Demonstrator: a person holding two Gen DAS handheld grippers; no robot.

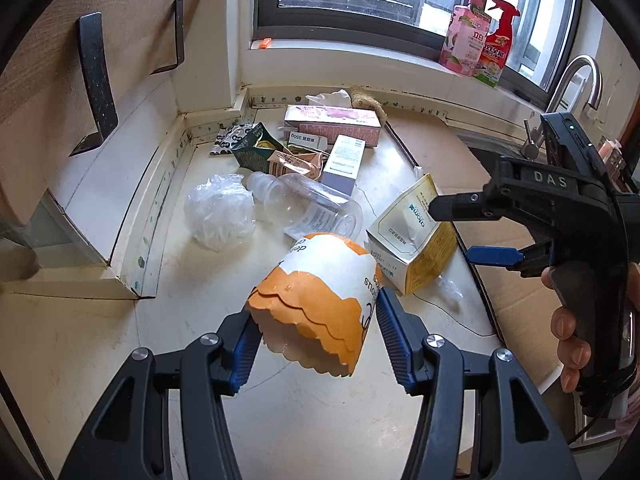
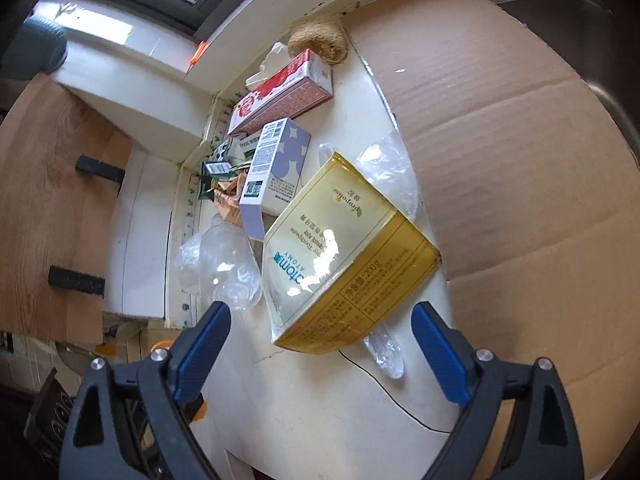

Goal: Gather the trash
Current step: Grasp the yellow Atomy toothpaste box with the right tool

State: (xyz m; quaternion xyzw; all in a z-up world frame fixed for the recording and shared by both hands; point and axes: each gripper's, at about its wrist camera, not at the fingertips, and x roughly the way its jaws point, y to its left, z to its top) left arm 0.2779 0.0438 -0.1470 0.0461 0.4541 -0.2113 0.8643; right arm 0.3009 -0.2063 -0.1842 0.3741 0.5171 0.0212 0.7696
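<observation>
My left gripper (image 1: 316,332) is shut on a crumpled orange-and-white paper cup (image 1: 320,296), held above the pale counter (image 1: 312,420). A yellow toothpaste box (image 2: 344,256), also seen as the yellow box (image 1: 412,240) in the left wrist view, lies on the counter beside the cardboard. My right gripper (image 2: 320,352) is open, its blue pads standing wide on either side of the box's near end without touching it. In the left wrist view the right gripper (image 1: 464,232) hovers over that box, with a person's hand (image 1: 572,344) on its grip.
A clear plastic bottle (image 1: 312,204), crumpled plastic film (image 1: 220,216), a purple-white carton (image 2: 276,168), a pink tissue box (image 2: 280,92) and wrappers (image 1: 272,152) crowd the back corner. Flattened cardboard (image 2: 520,160) covers the right side. A faucet (image 1: 580,80) and spray bottles (image 1: 480,40) stand by the window.
</observation>
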